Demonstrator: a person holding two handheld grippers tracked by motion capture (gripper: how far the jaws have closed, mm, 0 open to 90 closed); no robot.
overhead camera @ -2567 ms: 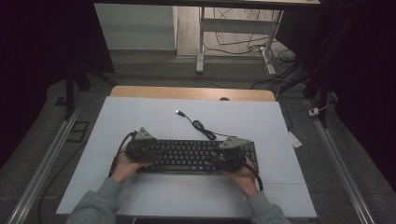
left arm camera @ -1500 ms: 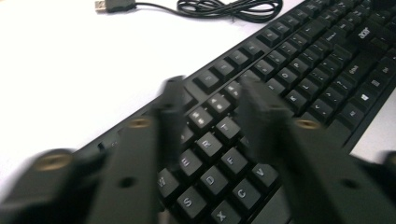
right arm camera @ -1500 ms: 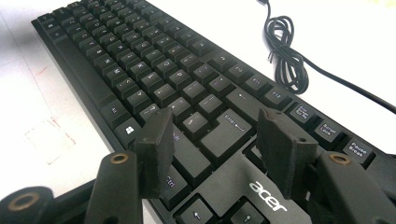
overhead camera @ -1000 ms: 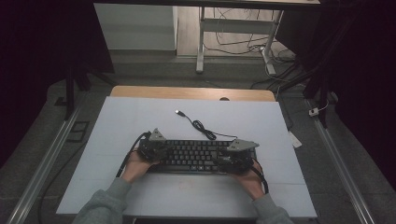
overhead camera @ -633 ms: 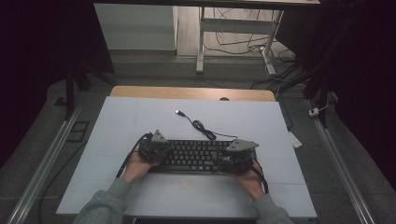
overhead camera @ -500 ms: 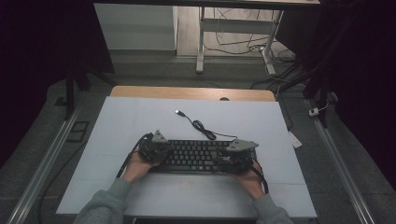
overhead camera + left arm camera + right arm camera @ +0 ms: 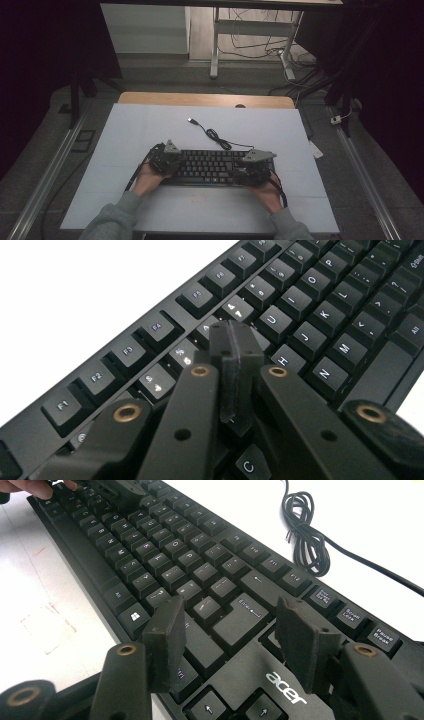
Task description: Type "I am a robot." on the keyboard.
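Looks like you've got the keyboard [image 7: 210, 167] sitting mid-table so your left gripper [image 7: 235, 347], jaws pressed together, can poke single keys, while your right gripper [image 7: 230, 630] hovers spread wide over the Enter end.

A pale sheet covers the table [image 7: 150, 125]. A black keyboard [image 7: 212, 167] lies flat on it near the front, its cable [image 7: 212, 134] coiled just behind.

compared with the earliest picture, the left gripper [image 7: 165, 161] sits further in over the keyboard [image 7: 210, 167], which now lies slightly nearer the person's right. the cable [image 7: 212, 135] lies shifted with it.
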